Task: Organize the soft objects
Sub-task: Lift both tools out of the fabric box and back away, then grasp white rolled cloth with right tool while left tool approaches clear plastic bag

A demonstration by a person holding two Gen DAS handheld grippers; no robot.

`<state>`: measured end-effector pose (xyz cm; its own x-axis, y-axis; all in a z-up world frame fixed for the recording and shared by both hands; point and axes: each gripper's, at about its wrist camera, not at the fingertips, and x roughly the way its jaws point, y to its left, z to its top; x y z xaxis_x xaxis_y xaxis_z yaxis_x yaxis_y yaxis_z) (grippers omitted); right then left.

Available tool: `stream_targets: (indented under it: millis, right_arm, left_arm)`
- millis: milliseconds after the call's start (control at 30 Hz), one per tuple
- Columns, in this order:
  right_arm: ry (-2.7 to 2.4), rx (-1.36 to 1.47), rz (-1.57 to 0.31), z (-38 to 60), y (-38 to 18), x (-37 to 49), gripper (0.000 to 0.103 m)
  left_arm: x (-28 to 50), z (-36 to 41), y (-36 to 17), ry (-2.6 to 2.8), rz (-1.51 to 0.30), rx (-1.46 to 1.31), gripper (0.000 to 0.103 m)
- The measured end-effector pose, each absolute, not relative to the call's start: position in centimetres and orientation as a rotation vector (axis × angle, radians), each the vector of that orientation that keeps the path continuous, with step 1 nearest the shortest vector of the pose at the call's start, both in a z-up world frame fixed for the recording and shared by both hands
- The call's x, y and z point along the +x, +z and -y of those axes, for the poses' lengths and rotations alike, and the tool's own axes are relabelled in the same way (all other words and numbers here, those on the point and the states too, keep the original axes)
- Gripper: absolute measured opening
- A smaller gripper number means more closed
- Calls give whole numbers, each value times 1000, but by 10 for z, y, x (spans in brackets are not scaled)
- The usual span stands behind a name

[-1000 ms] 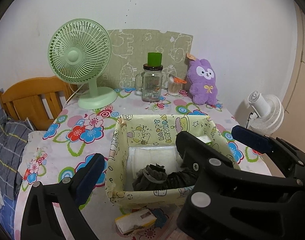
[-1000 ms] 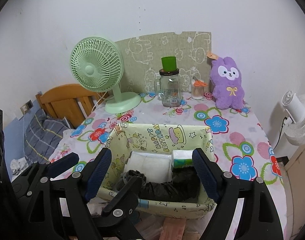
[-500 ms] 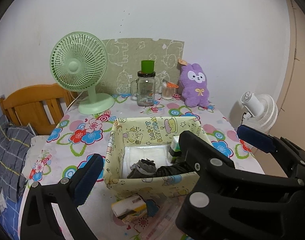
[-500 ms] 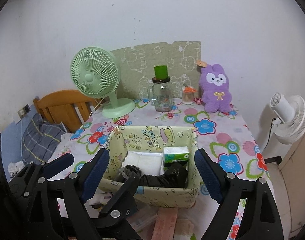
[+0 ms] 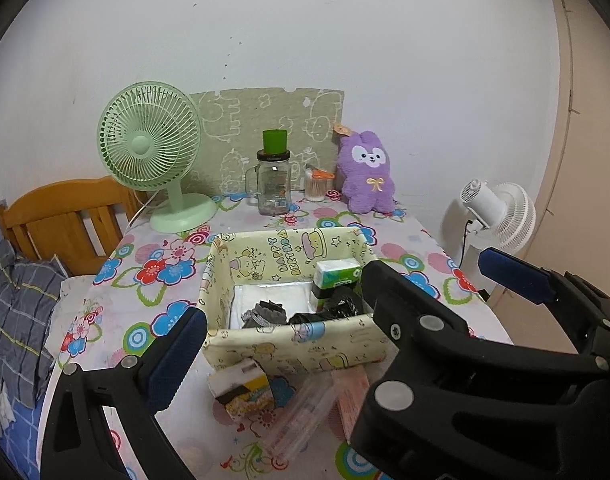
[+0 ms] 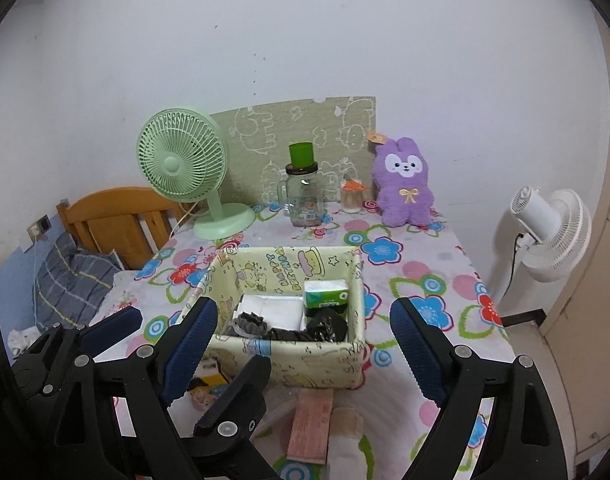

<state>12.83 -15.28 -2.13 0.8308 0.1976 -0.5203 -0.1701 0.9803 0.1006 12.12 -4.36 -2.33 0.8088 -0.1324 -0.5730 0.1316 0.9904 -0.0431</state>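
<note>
Now, eyes on pink folded cloth strip: flat on flower-print counter, just in front of yellow cartoon-print fabric box, long axis pointing toward box. White rolled cloth just beside. Lies low between fingers of right gripper, nearer than left gripper. Right fingers just been opening, wide apart, nothing held between. Left fingers apart, empty. Both tilted down toward box.

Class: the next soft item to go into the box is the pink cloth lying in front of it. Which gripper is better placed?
Probably right. The pink cloth lies between the open right gripper fingers, whereas it lies right of the left gripper.
</note>
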Motion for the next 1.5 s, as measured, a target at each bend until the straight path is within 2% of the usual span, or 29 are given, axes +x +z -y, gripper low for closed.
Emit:
stream_targets:
  millis: [633,1367,1500]
  right_arm:
    - [182,49,-567,157,-44,86,90]
    - [178,32,-667,147,-112,83,87]
    - [174,42,-709,146,-128,88,85]
  left_arm:
    - [84,50,-46,-157,-622,14,103]
    - [82,39,-116,-172,-733,-21,102]
    - [84,38,-126,-160,-762,-13,95]
